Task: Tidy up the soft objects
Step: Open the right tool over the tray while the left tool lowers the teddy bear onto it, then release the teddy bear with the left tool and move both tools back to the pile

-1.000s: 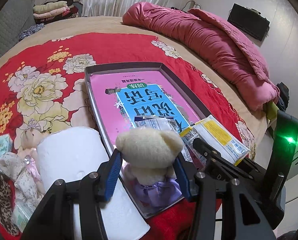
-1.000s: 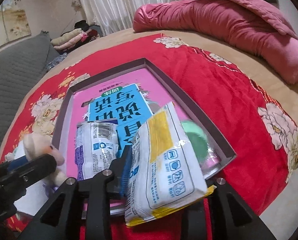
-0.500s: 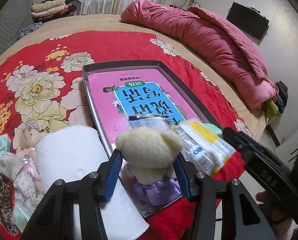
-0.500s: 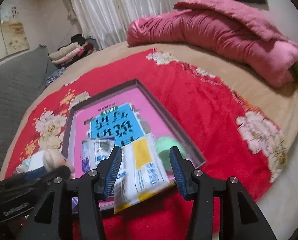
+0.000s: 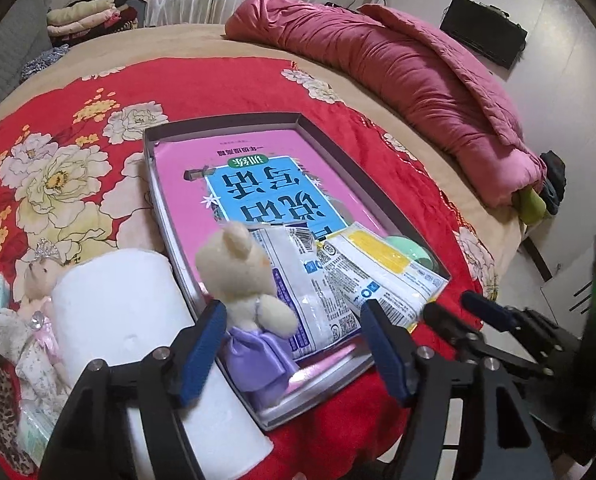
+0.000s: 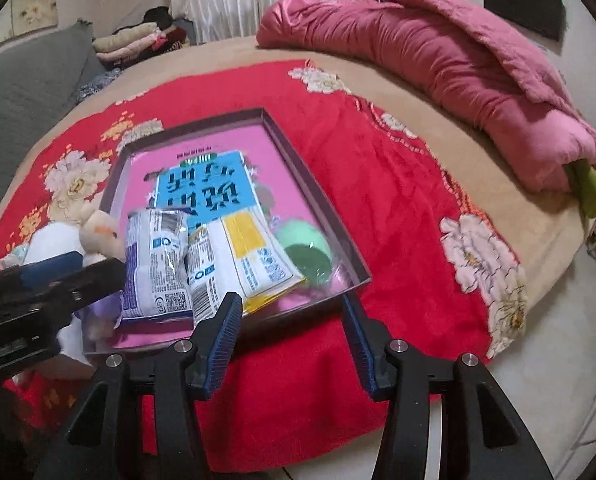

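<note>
The left gripper (image 5: 294,338) is seen with jaws opening around a cream teddy bear (image 5: 244,276) set in the grey tray (image 5: 371,204); neither pad presses it. The right gripper (image 6: 294,338) stands half open, empty. A toilet-paper roll (image 5: 114,304) is shown only leftward; the green ball (image 6: 305,248) is clearest rightward.

- Cream plush teddy bear in a lilac satin dress (image 5: 246,300) sits upright at the near left corner of the grey shallow tray (image 5: 226,124).
- White-and-purple soft pack (image 5: 298,292) and white-and-yellow soft pack (image 5: 381,276) lie flat beside it.
- Green fuzzy ball (image 6: 303,246) rests in the near right corner.
</note>
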The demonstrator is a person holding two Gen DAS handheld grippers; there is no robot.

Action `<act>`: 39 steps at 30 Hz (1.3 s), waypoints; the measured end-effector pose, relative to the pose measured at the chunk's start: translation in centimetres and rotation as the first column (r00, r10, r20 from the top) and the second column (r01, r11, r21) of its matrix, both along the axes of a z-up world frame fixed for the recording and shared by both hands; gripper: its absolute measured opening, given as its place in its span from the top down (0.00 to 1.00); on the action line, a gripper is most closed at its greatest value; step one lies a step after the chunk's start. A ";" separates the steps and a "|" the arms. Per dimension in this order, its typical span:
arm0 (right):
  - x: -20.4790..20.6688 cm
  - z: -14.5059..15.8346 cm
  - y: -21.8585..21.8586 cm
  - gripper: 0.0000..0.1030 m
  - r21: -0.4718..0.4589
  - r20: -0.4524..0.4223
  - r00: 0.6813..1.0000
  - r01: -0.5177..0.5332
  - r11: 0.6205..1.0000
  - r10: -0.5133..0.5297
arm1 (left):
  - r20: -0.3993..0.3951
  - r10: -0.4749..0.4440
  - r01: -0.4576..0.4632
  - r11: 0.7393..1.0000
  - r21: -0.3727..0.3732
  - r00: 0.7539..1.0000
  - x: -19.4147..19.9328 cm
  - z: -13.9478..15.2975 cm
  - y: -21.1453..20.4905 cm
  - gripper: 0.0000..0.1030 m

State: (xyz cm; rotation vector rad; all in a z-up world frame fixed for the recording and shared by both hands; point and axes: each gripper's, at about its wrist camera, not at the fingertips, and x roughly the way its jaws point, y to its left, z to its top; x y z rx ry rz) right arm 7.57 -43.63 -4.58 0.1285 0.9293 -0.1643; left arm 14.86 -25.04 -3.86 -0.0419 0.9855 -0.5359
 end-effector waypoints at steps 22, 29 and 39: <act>2.2 -3.7 -0.4 0.35 -0.027 -0.005 0.998 0.066 0.997 -0.066 | -0.007 -0.022 0.021 1.000 -0.018 1.000 -0.9 0.4 0.4 0.33; 2.3 -4.2 -0.7 0.32 -0.029 0.006 0.996 0.086 0.996 -0.086 | 0.002 -0.030 0.030 0.999 -0.030 1.000 -2.1 1.1 0.8 0.33; 2.1 -4.2 -0.4 0.29 -0.054 0.028 0.995 0.098 0.994 -0.096 | 0.007 -0.036 0.037 0.998 -0.060 0.999 -3.4 2.2 1.6 0.33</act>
